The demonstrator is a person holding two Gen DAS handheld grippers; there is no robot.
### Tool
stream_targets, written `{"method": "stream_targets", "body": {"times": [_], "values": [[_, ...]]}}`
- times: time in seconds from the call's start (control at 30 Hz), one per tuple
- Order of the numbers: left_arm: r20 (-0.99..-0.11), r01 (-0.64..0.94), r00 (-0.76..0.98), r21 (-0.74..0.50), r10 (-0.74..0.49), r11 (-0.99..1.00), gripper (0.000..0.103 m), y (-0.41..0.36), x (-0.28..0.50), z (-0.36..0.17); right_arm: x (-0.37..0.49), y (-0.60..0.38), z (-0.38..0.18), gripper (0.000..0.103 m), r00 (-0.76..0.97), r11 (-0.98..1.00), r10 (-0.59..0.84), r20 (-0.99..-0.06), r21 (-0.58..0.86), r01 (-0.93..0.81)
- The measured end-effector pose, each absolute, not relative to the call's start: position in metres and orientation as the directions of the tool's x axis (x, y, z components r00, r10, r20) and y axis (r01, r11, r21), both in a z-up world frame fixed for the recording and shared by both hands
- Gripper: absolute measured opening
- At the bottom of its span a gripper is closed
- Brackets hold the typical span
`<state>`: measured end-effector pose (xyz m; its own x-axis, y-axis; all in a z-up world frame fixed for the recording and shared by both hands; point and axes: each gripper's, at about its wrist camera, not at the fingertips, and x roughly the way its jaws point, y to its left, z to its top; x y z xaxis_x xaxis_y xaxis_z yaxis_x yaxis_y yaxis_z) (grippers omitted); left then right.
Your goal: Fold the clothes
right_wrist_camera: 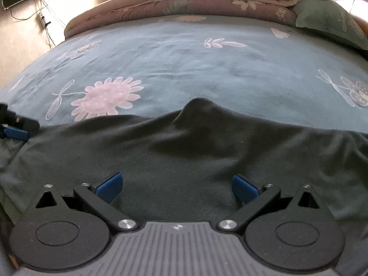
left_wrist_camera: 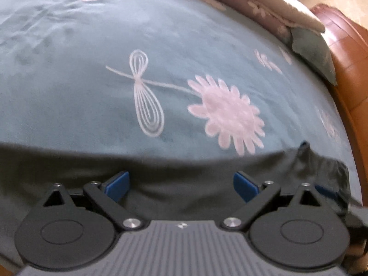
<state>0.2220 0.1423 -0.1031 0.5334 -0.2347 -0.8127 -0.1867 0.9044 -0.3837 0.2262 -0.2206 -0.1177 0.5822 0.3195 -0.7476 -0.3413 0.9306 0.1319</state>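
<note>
Blue-green bedding with pale flowers is filling both views: a bedspread point(right_wrist_camera: 207, 69) running up to a rolled quilt point(right_wrist_camera: 195, 2) along the top of the right view, with a green pillow point(right_wrist_camera: 331, 20) sitting at the upper right. A dark garment point(right_wrist_camera: 184, 156) is lying across the lower half of both frames, spread over the near edge of the bed.

I am holding my left gripper point(left_wrist_camera: 181, 185) over the cloth with its blue fingers point(left_wrist_camera: 116, 185) standing wide apart, gripping nothing. My right gripper point(right_wrist_camera: 176, 187) is doing the same, fingers wide and empty, the dark fabric lying flat between them. At the far left of the right view a blue finger of the other tool is showing, so the two grippers are working side by side.

I am judging this to be an early step: the garment is looking laid out but not yet folded (which kind of garment it is, I cannot tell). A ridge of cloth point(right_wrist_camera: 200, 108) is standing up at its far edge, in the middle of the right view, and the right end in the left view is looking bunched. The next move is probably calling for lowering the fingers onto an edge, pinching a single layer, and carrying it over evenly.

Little is standing in the way; the wooden bed frame point(left_wrist_camera: 345, 80) at the right of the left view is well apart from the cloth.
</note>
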Motion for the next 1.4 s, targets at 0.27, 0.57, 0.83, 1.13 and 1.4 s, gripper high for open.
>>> {"method": "stream_targets", "body": {"times": [0.27, 0.57, 0.83, 1.13, 1.4], "values": [[-0.828, -0.169, 0.521, -0.335, -0.205, 0.927, 0.096, 0.125, 0.173, -0.082, 0.212, -0.218, -0.106, 0.103, 0.574, 0.928, 0.276, -0.771, 0.057, -0.369], [-0.884, -0.154, 0.426, -0.28, -0.192, 0.947, 0.096, 0.109, 0.131, -0.101, 0.205, -0.2, -0.116, 0.103, 0.526, 0.896, 0.241, -0.816, -0.021, -0.443], [-0.815, -0.096, 0.488, -0.406, -0.313, 0.909, 0.096, 0.08, 0.147, -0.09, 0.203, -0.197, -0.116, 0.103, 0.515, 0.886, 0.272, -0.813, 0.003, -0.464], [-0.826, -0.152, 0.494, -0.388, -0.27, 0.909, 0.096, 0.103, 0.149, -0.066, 0.205, -0.198, -0.116, 0.103, 0.51, 0.887, 0.275, -0.815, 0.011, -0.461], [-0.792, -0.276, 0.578, -0.417, -0.197, 0.866, 0.096, 0.168, 0.164, -0.036, 0.214, -0.198, -0.117, 0.103, 0.501, 0.897, 0.267, -0.823, 0.023, -0.441]]}}
